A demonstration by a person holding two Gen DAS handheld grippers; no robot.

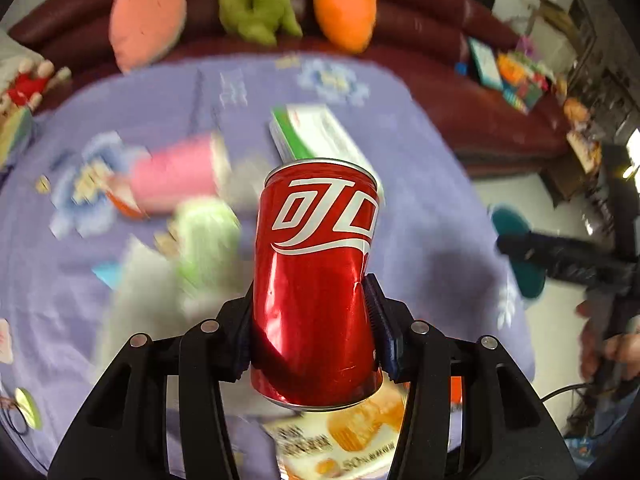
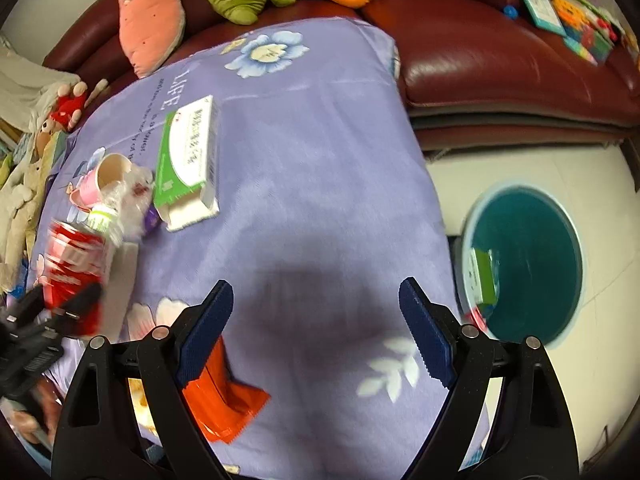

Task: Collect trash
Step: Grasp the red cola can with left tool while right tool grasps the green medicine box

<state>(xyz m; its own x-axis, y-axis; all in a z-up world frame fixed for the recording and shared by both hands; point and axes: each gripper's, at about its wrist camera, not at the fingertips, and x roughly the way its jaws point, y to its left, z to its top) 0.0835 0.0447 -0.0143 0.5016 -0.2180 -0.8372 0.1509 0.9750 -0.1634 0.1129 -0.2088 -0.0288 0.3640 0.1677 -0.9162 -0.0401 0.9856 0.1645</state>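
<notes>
Left gripper (image 1: pixel 310 320) jaws clamp an upright red soda can (image 1: pixel 316 276); right gripper (image 2: pixel 316 332), jaws wide and empty, hangs nearer the teal bin (image 2: pixel 532 264).

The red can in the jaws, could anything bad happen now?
Maybe. The left gripper pinches the can near its lower half, and the can is already dented there, so it might slip or tip out. The bin sits on the floor past the table edge, so a drop on the way could land on the floor. If anything is left inside, it could spill on the purple cloth.
</notes>
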